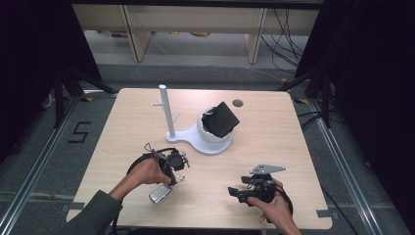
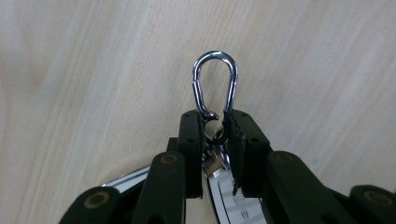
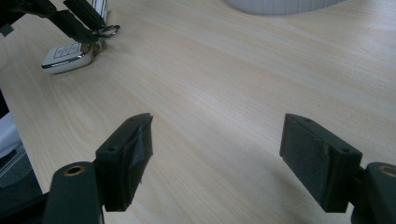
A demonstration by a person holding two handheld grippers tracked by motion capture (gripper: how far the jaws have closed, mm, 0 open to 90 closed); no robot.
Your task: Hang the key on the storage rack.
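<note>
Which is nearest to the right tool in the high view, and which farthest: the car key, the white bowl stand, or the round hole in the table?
1. Car key, to the left of the right tool, by the left tool.
2. White bowl stand, mid-table, farther back.
3. Round hole, near the far edge.

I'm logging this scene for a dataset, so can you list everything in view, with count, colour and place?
Table: one, light wood, centre.
Stand: one, white, an upright post with pegs on a base, table's far middle.
Bowl: one, white, on the stand's base.
Wallet-like thing: one, black, tilted in the bowl.
Car key: one, silver, near left edge.
Carabiner: one, chrome, on the key's ring.
Left gripper: black jaws shut on the carabiner.
Right gripper: black jaws open above the bare table.
</note>
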